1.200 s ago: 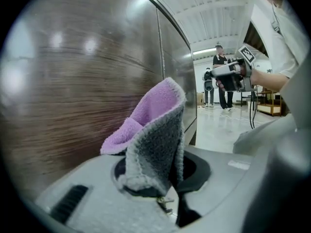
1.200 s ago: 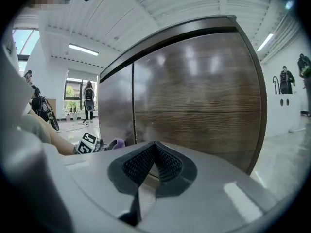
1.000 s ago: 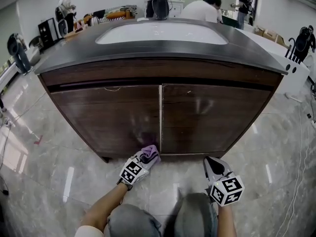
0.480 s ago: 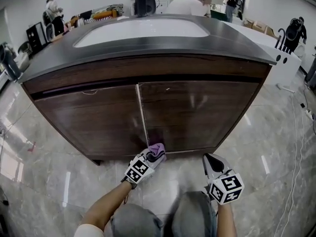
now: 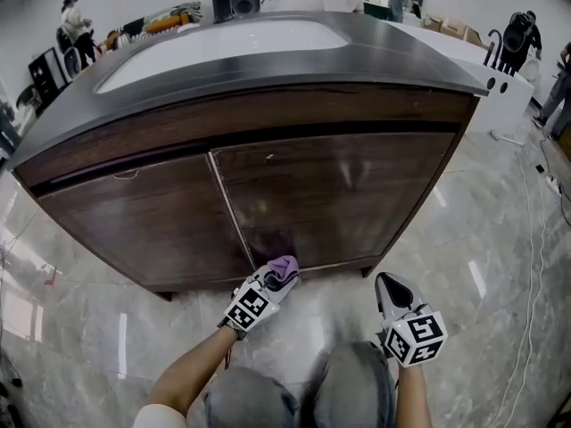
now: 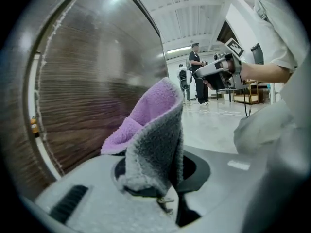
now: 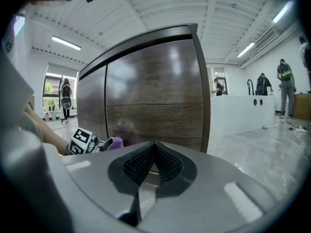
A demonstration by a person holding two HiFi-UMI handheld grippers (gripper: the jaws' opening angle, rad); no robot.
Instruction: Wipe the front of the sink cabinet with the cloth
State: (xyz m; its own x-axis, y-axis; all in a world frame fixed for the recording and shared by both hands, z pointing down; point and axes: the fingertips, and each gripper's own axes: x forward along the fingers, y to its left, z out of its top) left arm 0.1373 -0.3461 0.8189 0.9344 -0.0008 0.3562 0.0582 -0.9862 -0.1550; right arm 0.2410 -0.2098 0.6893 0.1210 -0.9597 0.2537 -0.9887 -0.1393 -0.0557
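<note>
Cloth [image 5: 285,268] clenched in left tool [image 5: 271,283], low against cabinet door [image 5: 357,185], right tool [image 5: 390,286] closed, empty

floor: pale glossy stone-look floor [image 5: 500,266], pretty shiny, ceiling lights glare off it
middle of floor: dark wood sink cabinet [image 5: 339,194], two doors, sits straight on the floor
cabinet top: dark countertop [image 5: 419,61] with a white basin [image 5: 223,47] sunk into it
right side: white counter unit [image 5: 513,96], also on the floor, near the cabinet's corner but not touching
</note>
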